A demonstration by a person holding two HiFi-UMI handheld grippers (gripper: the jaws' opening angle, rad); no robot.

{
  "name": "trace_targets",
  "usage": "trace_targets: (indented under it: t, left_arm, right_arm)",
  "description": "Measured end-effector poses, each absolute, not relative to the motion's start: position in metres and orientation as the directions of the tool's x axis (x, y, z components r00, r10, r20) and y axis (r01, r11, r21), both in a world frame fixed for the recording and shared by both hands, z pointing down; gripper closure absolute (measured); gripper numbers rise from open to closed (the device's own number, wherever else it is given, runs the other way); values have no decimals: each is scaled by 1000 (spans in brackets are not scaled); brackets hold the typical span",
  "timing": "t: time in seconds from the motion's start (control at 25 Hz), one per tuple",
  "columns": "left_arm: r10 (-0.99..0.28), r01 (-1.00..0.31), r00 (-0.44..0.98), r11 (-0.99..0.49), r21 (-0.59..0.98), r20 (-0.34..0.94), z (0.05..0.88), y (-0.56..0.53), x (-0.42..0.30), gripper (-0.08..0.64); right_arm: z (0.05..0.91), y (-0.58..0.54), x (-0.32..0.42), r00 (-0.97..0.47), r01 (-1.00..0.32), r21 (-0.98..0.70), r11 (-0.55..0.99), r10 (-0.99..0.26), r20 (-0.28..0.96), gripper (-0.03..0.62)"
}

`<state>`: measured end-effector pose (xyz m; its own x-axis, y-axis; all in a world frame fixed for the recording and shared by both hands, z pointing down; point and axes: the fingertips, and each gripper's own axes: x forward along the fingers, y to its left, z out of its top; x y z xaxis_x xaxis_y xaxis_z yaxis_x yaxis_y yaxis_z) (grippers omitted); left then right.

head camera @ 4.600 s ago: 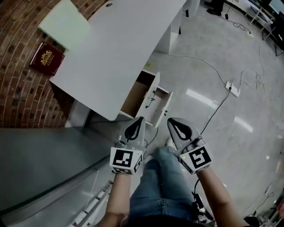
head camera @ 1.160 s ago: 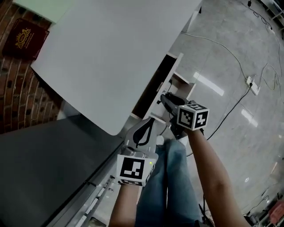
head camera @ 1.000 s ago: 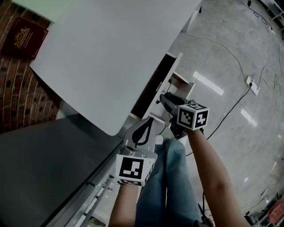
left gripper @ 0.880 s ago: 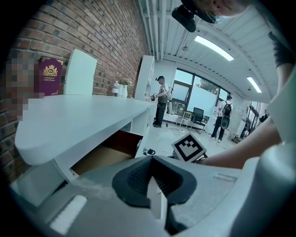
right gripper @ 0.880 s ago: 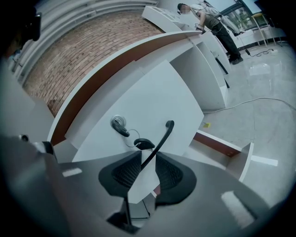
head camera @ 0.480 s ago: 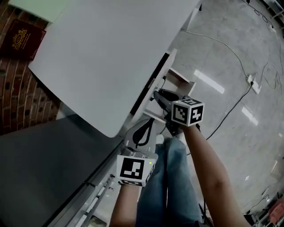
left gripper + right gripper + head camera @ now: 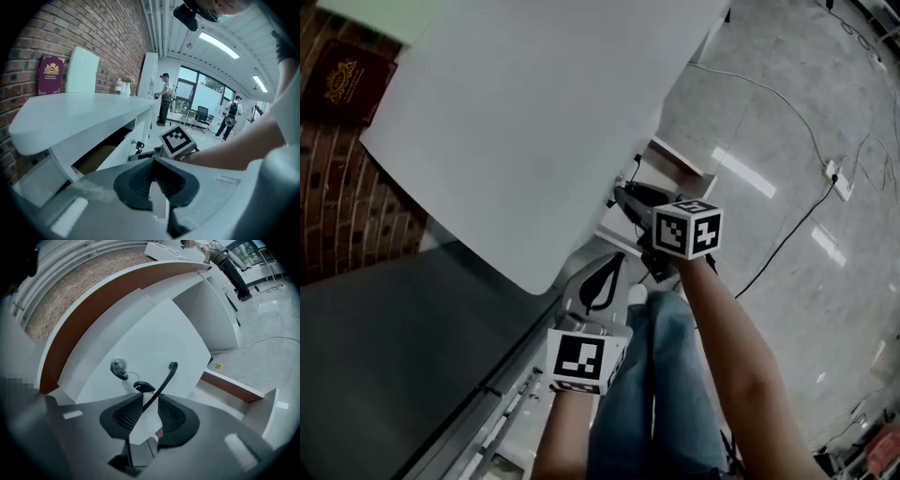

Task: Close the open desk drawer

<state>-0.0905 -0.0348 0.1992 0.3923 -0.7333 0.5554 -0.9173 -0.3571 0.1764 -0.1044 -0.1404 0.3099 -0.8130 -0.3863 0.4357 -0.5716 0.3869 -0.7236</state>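
drawer handle [image 7: 164, 378] between right gripper [image 7: 149, 398] fingers [image 7: 174, 417]

White desk [image 7: 534, 112] with maroon book [image 7: 347, 80]

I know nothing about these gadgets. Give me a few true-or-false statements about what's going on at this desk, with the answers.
1. The black handle passes between the right gripper's jaws. True.
2. The left gripper is holding the drawer. False: it hangs back from the drawer, with nothing between its jaws.
3. A key sits in the drawer's lock. True.
4. The drawer is fully shut. False: the left gripper view shows a gap with the brown inside visible.
5. The red book lies on the floor. False: it stands upright by the brick wall.
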Motion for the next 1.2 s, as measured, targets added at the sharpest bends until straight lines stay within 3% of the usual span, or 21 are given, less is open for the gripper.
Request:
trace_targets:
  t: [0.64, 1.2]
  left_arm:
    - [-733, -934, 344, -331, 134, 586, 217, -31, -103, 560]
    - [-796, -979, 204, -180, 98, 570, 220, -17, -134, 560]
  right_arm:
    - [311, -155, -131, -846, -524, -744, 415, -353, 400, 485]
    - [311, -166, -151, -888, -447, -791, 417, -318, 333, 488]
